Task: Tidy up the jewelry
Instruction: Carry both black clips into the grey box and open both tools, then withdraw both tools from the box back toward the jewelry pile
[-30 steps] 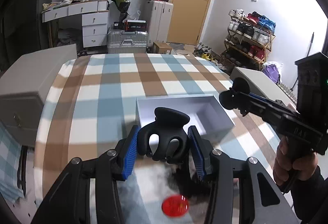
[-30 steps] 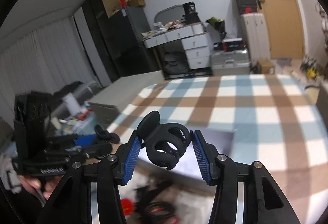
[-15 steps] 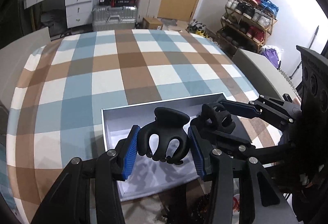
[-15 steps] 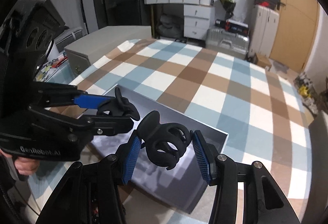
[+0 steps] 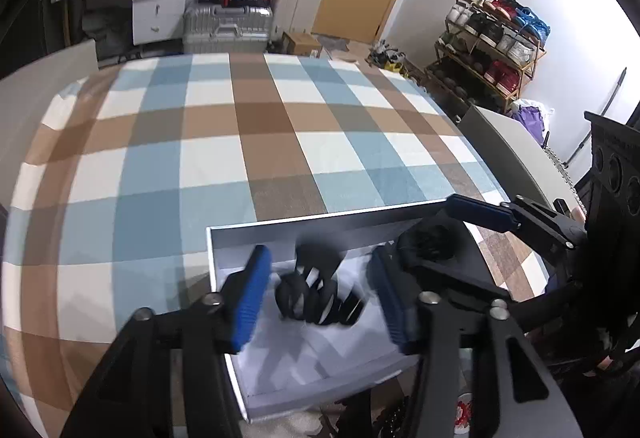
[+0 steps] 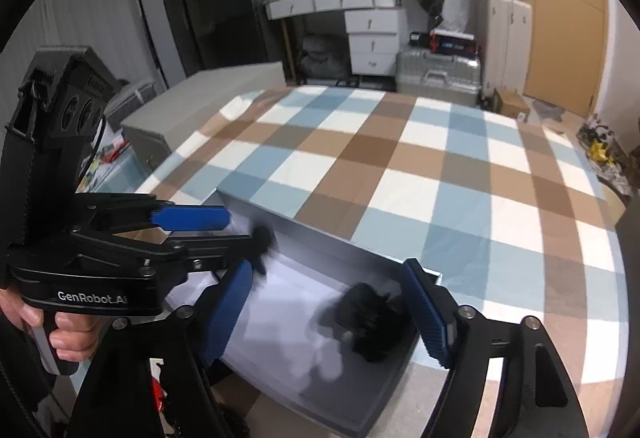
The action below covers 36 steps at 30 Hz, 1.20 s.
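Black hair claws (image 5: 316,294) lie loose in the box (image 5: 320,390) between both opening tongs (image 5: 320,302).

A checked blue, brown and white cloth (image 5: 248,141) bears a white box (image 5: 320,228).

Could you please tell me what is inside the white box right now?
Two black hair clips: one between the opening left tool's fingers, another by the right tool. The tools hide part of the box floor.

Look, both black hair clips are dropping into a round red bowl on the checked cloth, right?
Not a round red bowl: the left wrist view shows a rectangular white box on the checked cloth. Both black hair clips are dropping into it.
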Available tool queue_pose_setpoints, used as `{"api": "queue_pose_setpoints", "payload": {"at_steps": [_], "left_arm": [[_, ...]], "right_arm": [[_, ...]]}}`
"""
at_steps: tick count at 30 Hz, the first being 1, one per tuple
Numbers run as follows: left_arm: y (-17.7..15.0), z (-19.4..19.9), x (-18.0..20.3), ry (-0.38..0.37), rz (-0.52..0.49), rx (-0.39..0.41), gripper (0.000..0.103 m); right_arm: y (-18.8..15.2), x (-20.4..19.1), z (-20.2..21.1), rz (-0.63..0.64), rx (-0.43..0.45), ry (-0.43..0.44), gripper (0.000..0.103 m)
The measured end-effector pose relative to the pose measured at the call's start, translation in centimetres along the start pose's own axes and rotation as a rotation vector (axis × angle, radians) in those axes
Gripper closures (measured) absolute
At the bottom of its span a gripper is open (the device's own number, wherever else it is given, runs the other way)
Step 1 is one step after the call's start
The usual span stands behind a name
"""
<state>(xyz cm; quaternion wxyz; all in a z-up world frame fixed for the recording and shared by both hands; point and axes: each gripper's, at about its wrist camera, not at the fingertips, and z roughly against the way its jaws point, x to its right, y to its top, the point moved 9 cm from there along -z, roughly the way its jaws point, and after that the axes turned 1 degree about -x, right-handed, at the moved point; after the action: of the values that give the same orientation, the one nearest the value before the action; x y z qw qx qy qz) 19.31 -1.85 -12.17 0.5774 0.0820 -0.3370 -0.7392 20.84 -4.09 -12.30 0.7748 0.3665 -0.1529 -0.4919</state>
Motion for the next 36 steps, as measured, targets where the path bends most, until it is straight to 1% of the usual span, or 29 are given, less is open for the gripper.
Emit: {"api": "queue_pose_setpoints", "payload": {"at_steps": [2, 3, 4, 8, 13, 14, 15, 19, 22, 23, 24, 26, 29, 31, 33, 36], "left_arm": [[0.0, 1.1, 0.2, -0.002, 0.003, 0.034, 0.043], [0.1, 1.5, 0.3, -0.004, 0.001, 0.047, 0.042], [0.1, 2.0, 0.4, 0.004, -0.003, 0.063, 0.042], [0.4, 3.4, 0.7, 0.051, -0.022, 0.117, 0.033], [0.7, 5.1, 0.9, 0.081, -0.024, 0.175, 0.032], [0.7, 5.6, 0.9, 0.089, -0.021, 0.189, 0.03], [0.7, 5.8, 0.9, 0.095, -0.019, 0.199, 0.026], [0.5, 6.9, 1.0, 0.119, -0.016, 0.236, 0.025], [0.1, 8.0, 1.3, 0.159, -0.019, 0.271, 0.024], [0.1, 8.2, 1.4, 0.17, -0.024, 0.281, 0.02], [-0.1, 8.6, 1.5, 0.178, -0.029, 0.292, 0.019], [-0.4, 9.3, 1.6, 0.187, -0.034, 0.314, 0.018], [-0.7, 10.1, 1.5, 0.21, -0.03, 0.347, 0.018], [-1.0, 10.6, 1.2, 0.229, -0.017, 0.365, 0.014], [-1.5, 10.8, 1.1, 0.245, 0.002, 0.373, 0.004], [-2.4, 10.8, 1.0, 0.263, 0.007, 0.379, 0.001]], "right_arm": [[-0.2, 0.3, 0.8, -0.024, 0.028, 0.0, 0.019], [-0.3, 0.4, 1.2, -0.036, 0.042, 0.003, 0.019], [-0.4, 0.5, 1.6, -0.048, 0.054, 0.003, 0.018], [-0.9, 1.1, 3.5, -0.097, 0.109, 0.006, 0.018], [-1.0, 1.2, 6.6, -0.14, 0.204, 0.005, 0.011], [-1.0, 1.1, 7.2, -0.143, 0.222, 0.006, 0.01], [-0.9, 1.0, 7.5, -0.143, 0.234, 0.006, 0.009], [-0.8, 0.2, 9.7, -0.128, 0.293, 0.004, 0.005], [-0.8, -0.5, 11.5, -0.121, 0.344, 0.0, 0.0], [-0.8, -0.7, 12.0, -0.121, 0.354, -0.006, 0.0], [-0.8, -1.1, 12.5, -0.121, 0.357, -0.004, 0.0], [-0.9, -1.7, 13.5, -0.111, 0.37, 0.003, 0.0], [-1.3, -2.7, 15.2, -0.074, 0.409, -0.026, 0.0], [-1.9, -3.3, 15.9, -0.051, 0.428, -0.037, 0.0], [-2.5, -3.7, 16.3, -0.038, 0.44, -0.05, 0.0], [-3.5, -3.9, 16.7, -0.036, 0.457, -0.06, 0.0]]}}
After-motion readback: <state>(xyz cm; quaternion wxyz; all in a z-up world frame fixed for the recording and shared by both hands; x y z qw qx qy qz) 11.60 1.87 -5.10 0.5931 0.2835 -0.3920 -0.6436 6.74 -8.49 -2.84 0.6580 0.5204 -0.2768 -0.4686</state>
